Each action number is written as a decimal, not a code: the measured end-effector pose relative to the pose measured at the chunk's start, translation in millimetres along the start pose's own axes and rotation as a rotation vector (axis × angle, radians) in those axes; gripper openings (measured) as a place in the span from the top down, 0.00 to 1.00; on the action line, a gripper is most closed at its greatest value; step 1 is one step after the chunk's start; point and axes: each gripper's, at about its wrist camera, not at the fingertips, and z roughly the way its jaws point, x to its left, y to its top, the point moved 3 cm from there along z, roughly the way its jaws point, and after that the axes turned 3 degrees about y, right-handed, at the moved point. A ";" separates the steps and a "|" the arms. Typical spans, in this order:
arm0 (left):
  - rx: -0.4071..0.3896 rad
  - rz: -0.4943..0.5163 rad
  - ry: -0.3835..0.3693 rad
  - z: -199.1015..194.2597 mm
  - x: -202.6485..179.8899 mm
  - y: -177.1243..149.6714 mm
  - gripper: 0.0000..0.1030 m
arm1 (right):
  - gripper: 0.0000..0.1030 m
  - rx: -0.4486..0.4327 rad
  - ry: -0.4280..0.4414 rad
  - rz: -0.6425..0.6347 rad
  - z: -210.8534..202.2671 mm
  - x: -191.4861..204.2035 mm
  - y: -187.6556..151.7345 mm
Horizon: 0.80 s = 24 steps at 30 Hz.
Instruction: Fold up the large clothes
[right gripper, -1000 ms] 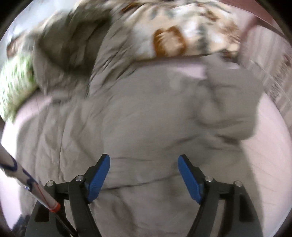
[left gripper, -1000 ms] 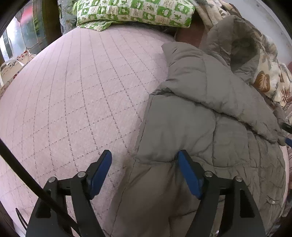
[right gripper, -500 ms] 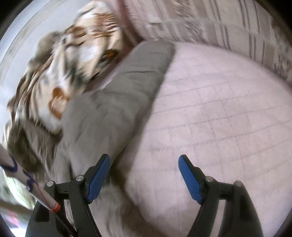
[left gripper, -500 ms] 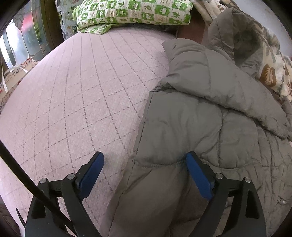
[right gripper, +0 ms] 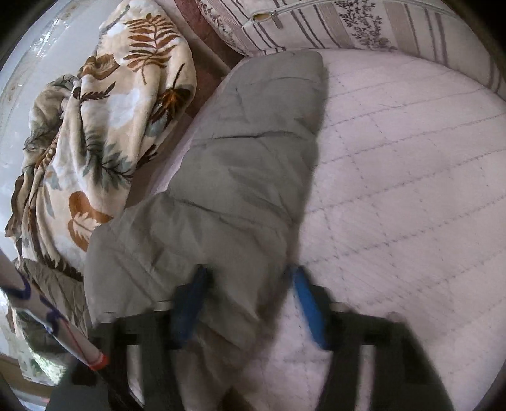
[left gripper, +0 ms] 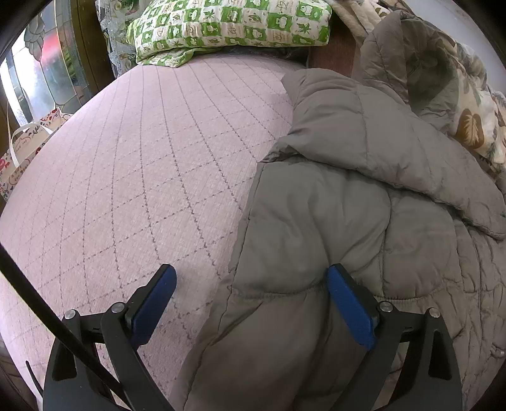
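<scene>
A large grey-brown puffer jacket (left gripper: 363, 202) lies on a pink quilted bed (left gripper: 132, 177). One sleeve is folded across its body in the left wrist view. My left gripper (left gripper: 249, 281) is open and straddles the jacket's left edge near the hem. In the right wrist view the other sleeve (right gripper: 253, 151) stretches away over the bed (right gripper: 411, 177). My right gripper (right gripper: 249, 278) is open, its blue fingers (right gripper: 305, 294) on either side of the sleeve's base, blurred by motion.
A green-and-white checked pillow (left gripper: 231, 25) lies at the head of the bed. A leaf-print blanket (right gripper: 101, 132) is bunched beside the jacket. A striped floral cushion (right gripper: 363, 25) borders the bed. A patterned bag (left gripper: 22, 148) stands off the left edge.
My right gripper swung from over the jacket's body to the outstretched sleeve, dropped onto its base, and its fingers narrowed. My left gripper edged closer to the hem and stayed open.
</scene>
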 end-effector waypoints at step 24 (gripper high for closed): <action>-0.094 -0.130 -0.080 -43.7 38.1 15.3 0.07 | 0.92 0.267 0.105 -0.857 -20.6 227.1 -269.4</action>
